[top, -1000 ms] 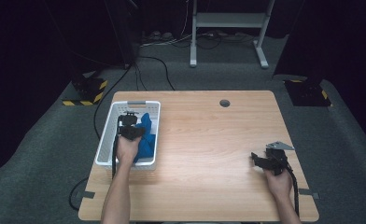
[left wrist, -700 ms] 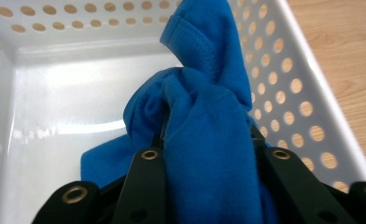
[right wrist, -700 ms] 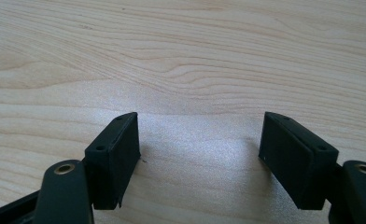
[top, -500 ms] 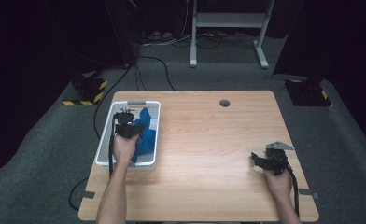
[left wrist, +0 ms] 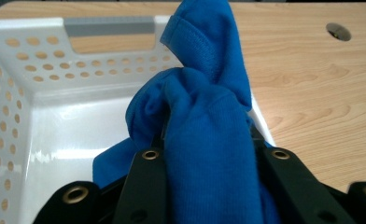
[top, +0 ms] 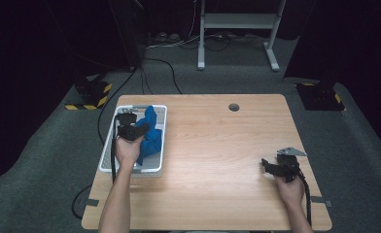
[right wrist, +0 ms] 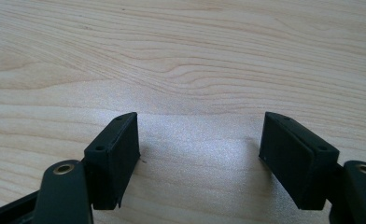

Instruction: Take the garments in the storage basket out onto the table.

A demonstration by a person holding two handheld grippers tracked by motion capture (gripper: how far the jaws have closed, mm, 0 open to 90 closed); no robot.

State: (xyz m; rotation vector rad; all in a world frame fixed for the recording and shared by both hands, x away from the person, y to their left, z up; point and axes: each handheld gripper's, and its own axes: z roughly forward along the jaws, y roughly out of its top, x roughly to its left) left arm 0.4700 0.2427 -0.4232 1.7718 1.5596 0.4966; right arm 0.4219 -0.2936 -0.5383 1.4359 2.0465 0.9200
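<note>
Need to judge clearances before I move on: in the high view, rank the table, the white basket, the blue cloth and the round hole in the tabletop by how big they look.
Largest to smallest in the high view:
1. table
2. white basket
3. blue cloth, partly hidden by the left claw, so its full extent is unsure
4. round hole

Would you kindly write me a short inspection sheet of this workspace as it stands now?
Surface: wooden table, bare apart from the basket; round hole near the far edge.
Job's things: blue cloth bunched, partly inside the white perforated basket at the table's left side.
Clutter: nothing seen.
Grippers: left tongs shut on the blue cloth over the basket; right tongs open, empty, low over the table's right side.
Cables: one trails from each gripper; more run across the floor behind the table.
Surroundings: grey carpet, white metal stand, dark curtains, yellow-black striped bases.
</note>
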